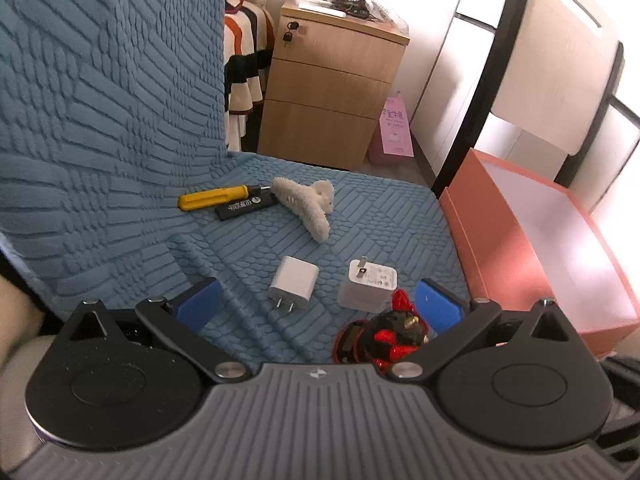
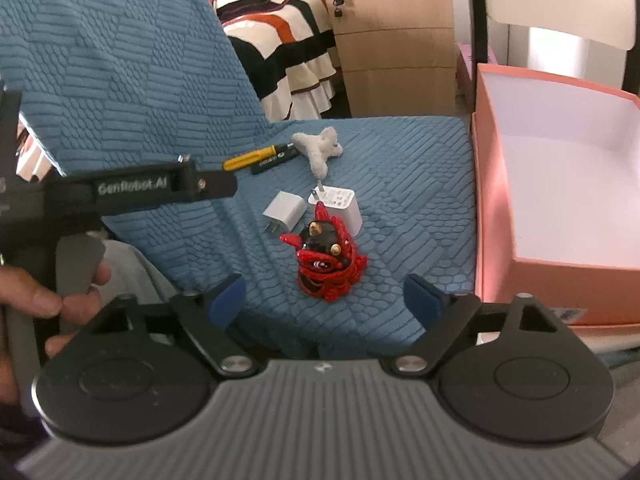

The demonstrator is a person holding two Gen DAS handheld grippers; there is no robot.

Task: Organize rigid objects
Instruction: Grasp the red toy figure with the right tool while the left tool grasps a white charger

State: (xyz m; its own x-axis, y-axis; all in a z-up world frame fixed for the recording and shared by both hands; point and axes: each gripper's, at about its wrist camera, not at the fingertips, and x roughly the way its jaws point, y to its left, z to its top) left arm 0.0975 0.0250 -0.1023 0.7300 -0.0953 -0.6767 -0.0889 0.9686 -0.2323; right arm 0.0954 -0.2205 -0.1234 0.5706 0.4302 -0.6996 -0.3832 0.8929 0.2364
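Note:
On the blue quilted seat (image 1: 380, 216) lie two white plug chargers (image 1: 293, 288) (image 1: 367, 291), a red and black figurine (image 1: 384, 338), a yellow-handled screwdriver (image 1: 214, 197), a black stick (image 1: 244, 208) and a fluffy white hair claw (image 1: 306, 204). My left gripper (image 1: 318, 306) is open and empty, low over the chargers, with the figurine by its right finger. My right gripper (image 2: 324, 298) is open and empty, just in front of the figurine (image 2: 330, 262). The chargers (image 2: 285, 211) (image 2: 340, 205), screwdriver (image 2: 252, 158) and claw (image 2: 318, 148) lie beyond it.
An open pink box (image 1: 532, 240) (image 2: 560, 184) with a white inside stands right of the seat. The blue backrest (image 1: 112, 100) rises on the left. A wooden drawer cabinet (image 1: 332, 92) and a striped bed cover (image 2: 280, 52) stand behind. The left gripper's body (image 2: 132, 190) crosses the right view.

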